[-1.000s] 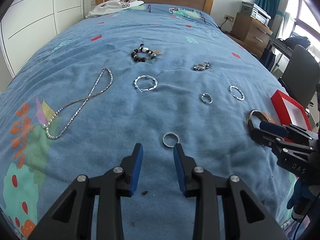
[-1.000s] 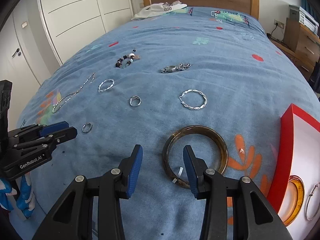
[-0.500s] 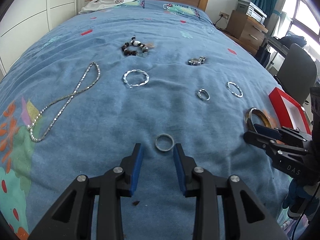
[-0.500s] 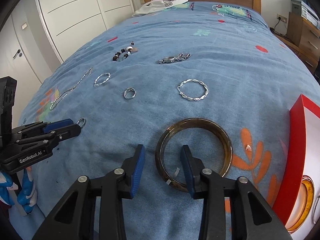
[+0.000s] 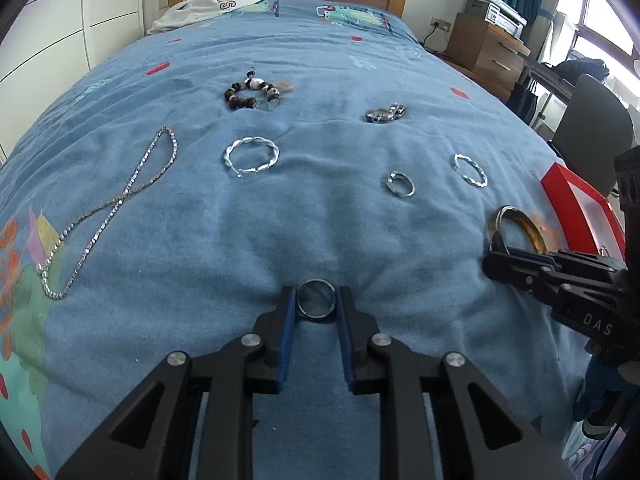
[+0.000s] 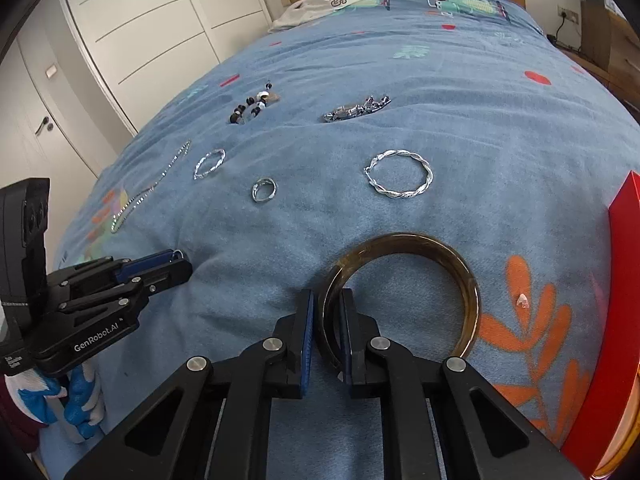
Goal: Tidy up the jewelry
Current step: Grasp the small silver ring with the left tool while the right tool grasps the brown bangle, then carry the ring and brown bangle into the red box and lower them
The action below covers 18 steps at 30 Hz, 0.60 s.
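Note:
Jewelry lies spread on a blue bedspread [image 5: 320, 208]. My left gripper [image 5: 316, 304] has its jaws closed against both sides of a small silver ring [image 5: 316, 299] that lies on the cloth. My right gripper [image 6: 327, 312] is shut on the left rim of a brown bangle [image 6: 404, 240], which rests on the bed. The bangle also shows in the left wrist view [image 5: 516, 226]. A red box [image 6: 616, 320] stands just right of the bangle.
Farther back lie a silver chain necklace [image 5: 116, 204], a twisted silver bangle [image 5: 251, 155], a beaded bracelet [image 5: 250, 94], a chain bracelet [image 5: 386, 113], a small silver ring [image 5: 400, 184] and a second twisted bangle [image 6: 398, 174]. White clothing [image 5: 204, 4] lies by the headboard.
Both grippers moved forward and down and closed: the left around the small ring, the right onto the brown bangle's rim.

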### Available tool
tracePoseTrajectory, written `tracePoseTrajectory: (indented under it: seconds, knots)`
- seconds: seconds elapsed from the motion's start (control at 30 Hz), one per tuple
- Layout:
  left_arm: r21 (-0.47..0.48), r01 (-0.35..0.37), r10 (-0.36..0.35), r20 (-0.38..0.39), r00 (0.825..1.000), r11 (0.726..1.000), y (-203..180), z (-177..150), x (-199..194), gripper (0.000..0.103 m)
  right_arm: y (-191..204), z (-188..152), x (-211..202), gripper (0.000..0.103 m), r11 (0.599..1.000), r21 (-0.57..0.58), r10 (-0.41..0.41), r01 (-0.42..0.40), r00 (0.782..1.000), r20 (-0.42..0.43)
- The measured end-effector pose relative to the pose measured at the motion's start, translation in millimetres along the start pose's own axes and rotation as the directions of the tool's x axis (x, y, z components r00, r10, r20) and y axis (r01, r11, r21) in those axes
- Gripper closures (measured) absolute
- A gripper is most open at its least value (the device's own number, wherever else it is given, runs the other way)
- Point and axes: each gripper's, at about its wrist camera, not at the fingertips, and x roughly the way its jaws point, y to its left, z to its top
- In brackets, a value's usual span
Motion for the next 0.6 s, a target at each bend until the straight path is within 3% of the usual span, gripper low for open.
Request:
tracePoseTrajectory:
  seconds: [0.6]
  knots:
    - [0.032, -0.027, 0.025, 0.077, 0.997, 0.999, -13, 5, -62, 0.084, 30, -10, -67, 0.095, 0.986, 0.098, 0.119, -0.136, 0.980, 0.162]
